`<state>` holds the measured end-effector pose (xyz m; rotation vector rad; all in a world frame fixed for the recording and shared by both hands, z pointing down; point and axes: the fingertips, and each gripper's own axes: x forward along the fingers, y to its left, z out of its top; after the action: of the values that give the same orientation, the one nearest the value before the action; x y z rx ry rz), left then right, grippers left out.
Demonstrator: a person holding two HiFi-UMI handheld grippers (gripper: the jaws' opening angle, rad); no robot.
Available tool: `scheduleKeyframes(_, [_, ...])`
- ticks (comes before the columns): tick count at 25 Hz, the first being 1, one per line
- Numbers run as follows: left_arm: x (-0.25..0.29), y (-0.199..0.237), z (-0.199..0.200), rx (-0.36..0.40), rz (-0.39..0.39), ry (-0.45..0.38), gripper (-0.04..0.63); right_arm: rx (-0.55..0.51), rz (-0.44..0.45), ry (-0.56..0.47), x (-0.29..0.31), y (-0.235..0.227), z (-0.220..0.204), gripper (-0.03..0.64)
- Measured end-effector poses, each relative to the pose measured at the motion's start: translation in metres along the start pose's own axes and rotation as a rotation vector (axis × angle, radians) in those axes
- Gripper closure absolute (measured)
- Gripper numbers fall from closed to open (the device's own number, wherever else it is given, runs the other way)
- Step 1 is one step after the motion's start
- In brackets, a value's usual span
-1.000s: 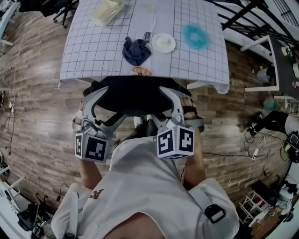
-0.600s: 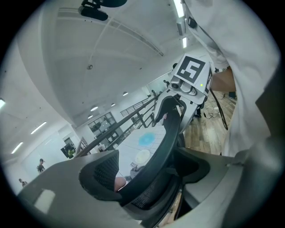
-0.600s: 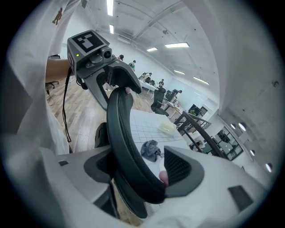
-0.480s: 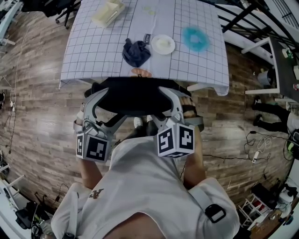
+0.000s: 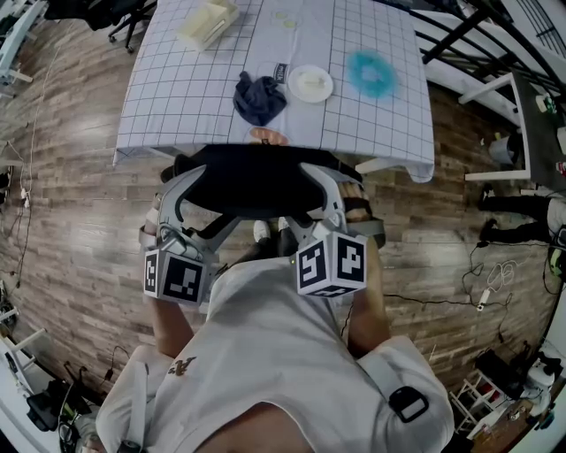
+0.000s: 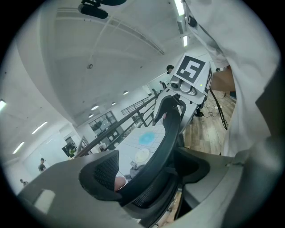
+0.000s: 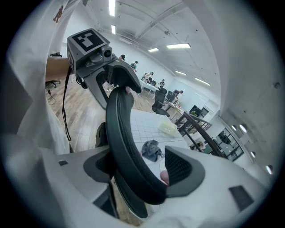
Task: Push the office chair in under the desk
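The office chair's black backrest (image 5: 252, 181) stands just short of the near edge of the desk with the grid cloth (image 5: 177, 106). My left gripper (image 5: 170, 190) is shut on the backrest's left end and my right gripper (image 5: 325, 188) on its right end. In the left gripper view the curved backrest rim (image 6: 167, 129) runs between the left gripper's (image 6: 147, 171) jaws. The right gripper view shows the same rim (image 7: 118, 129) clamped in the right gripper (image 7: 142, 171). The seat and base are hidden under the backrest and my body.
On the desk lie a dark blue cloth (image 5: 259, 95), a white dish (image 5: 309, 82), a teal fluffy ring (image 5: 370, 71) and a cream box (image 5: 205, 22). A black-framed table (image 5: 531, 106) and floor cables (image 5: 495, 274) lie to the right. Wood floor flanks the chair.
The chair and both grippers hold the same places. Only a person's legs at the right edge have shifted.
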<state>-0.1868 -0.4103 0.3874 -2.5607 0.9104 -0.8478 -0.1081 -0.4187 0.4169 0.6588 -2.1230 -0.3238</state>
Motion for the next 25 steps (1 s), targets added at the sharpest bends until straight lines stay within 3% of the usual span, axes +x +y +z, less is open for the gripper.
scheduleKeyframes(8, [-0.008, -0.006, 0.002, -0.013, -0.005, -0.015, 0.214, -0.011, 0.003, 0.000, -0.004, 0.007, 0.000, 0.302])
scheduleKeyframes(16, [-0.018, -0.012, 0.007, -0.066, -0.035, -0.077, 0.224, -0.021, 0.062, -0.057, -0.016, 0.019, 0.002, 0.304])
scheduleKeyframes(23, [-0.035, -0.006, 0.020, -0.105, -0.051, -0.133, 0.275, -0.030, 0.135, -0.179, -0.034, 0.030, 0.016, 0.305])
scheduleKeyframes(25, [-0.040, -0.002, 0.027, -0.125, -0.050, -0.172, 0.303, -0.027, 0.152, -0.239, -0.041, 0.032, 0.022, 0.352])
